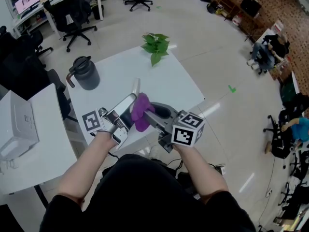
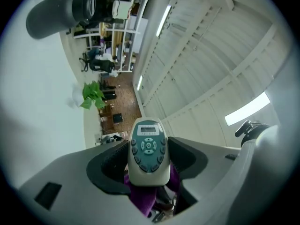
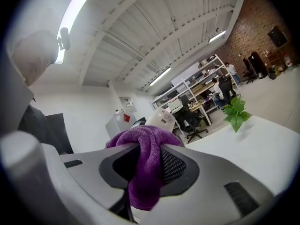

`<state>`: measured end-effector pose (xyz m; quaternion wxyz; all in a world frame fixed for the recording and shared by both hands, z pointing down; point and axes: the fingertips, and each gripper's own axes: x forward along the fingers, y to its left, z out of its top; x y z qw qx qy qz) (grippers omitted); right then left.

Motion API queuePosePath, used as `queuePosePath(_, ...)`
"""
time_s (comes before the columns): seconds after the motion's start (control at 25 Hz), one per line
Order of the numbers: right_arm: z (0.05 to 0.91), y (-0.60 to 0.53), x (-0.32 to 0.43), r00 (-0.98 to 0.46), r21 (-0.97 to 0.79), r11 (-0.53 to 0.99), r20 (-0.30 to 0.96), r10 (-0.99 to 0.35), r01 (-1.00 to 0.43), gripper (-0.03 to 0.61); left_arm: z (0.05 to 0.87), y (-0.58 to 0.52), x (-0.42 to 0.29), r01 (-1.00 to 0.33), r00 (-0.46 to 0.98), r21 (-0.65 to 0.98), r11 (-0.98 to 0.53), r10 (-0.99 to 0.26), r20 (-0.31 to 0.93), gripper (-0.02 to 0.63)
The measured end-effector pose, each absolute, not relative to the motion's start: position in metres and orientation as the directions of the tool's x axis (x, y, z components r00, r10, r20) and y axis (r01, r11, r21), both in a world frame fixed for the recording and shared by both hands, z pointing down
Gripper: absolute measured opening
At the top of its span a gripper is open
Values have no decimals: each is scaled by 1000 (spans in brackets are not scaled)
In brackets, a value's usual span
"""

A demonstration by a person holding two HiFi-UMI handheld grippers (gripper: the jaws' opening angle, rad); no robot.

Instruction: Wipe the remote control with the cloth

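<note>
Both grippers are raised above the white table [image 1: 169, 81], close to my body. My left gripper [image 1: 126, 109] is shut on a grey-white remote control [image 1: 133, 94], gripping its lower body; the left gripper view shows the remote [image 2: 149, 150] upright between the jaws with its buttons facing the camera. My right gripper [image 1: 148, 116] is shut on a bunched purple cloth [image 1: 140, 111]. In the right gripper view the cloth [image 3: 146, 165] bulges over the jaws and touches the remote [image 3: 162, 119] just behind it. The cloth [image 2: 142, 197] also shows under the remote's bottom end.
A dark grey jug [image 1: 86, 73] stands at the table's left and a green plant [image 1: 156, 44] at its far edge. A second white desk with a white box [image 1: 17, 129] lies to my left. Office chairs [image 1: 72, 13] stand beyond.
</note>
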<state>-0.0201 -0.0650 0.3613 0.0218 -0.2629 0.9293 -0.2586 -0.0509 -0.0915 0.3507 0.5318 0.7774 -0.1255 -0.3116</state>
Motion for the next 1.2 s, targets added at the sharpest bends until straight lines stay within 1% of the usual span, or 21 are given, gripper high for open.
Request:
queuePosePath(0.16, 345, -90, 8, -791, -451, 686, 79, -606, -571, 121, 358, -69, -32, 146, 840, 903, -404, -432, -329, 259)
queuePosePath(0.24, 336, -97, 16, -770, -428, 676, 76, -634, -599, 121, 362, -63, -28, 135, 855, 904, -405, -414, -313, 259)
queuePosePath(0.32, 332, -100, 21, -751, -407, 668, 72, -656, -623, 121, 365, -63, -29, 92, 861, 903, -419, -422, -284, 259)
queuePosePath(0.36, 331, -100, 23, -739, -389, 663, 75, -670, -640, 123, 367, -65, -32, 38, 862, 898, -439, -440, -251, 259)
queuePosePath(0.4, 330, -99, 26, -722, -362, 655, 82, -687, -664, 123, 370, -68, -37, -49, 862, 883, -467, -467, -199, 259)
queuePosePath(0.48, 332, -96, 31, -677, -271, 633, 116, -726, -725, 123, 382, -76, -55, -310, 838, 792, -526, -545, -35, 261)
queuePosePath(0.56, 340, -93, 36, -625, -148, 607, 172, -762, -781, 123, 404, -82, -76, -558, 768, 623, -548, -625, 139, 261)
queuePosePath(0.6, 348, -91, 38, -598, -84, 594, 207, -775, -800, 123, 417, -83, -86, -654, 720, 529, -541, -659, 217, 261)
queuePosePath(0.64, 357, -89, 39, -571, -23, 584, 244, -784, -811, 123, 430, -84, -97, -729, 668, 439, -526, -688, 284, 261)
queuePosePath(0.72, 377, -86, 39, -527, 74, 574, 316, -789, -815, 123, 455, -84, -117, -823, 567, 300, -483, -727, 386, 261)
queuePosePath(0.84, 403, -79, 27, -519, 142, 610, 400, -756, -779, 124, 492, -78, -140, -889, 457, 214, -406, -748, 481, 261)
queuePosePath(1.0, 446, -84, 7, -574, 148, 715, 495, -652, -684, 124, 545, -63, -157, -935, 354, 208, -287, -736, 577, 261)
queuePosePath(1.2, 504, -110, -6, -617, 97, 806, 591, -519, -585, 124, 595, -63, -164, -970, 228, 215, -110, -713, 663, 261)
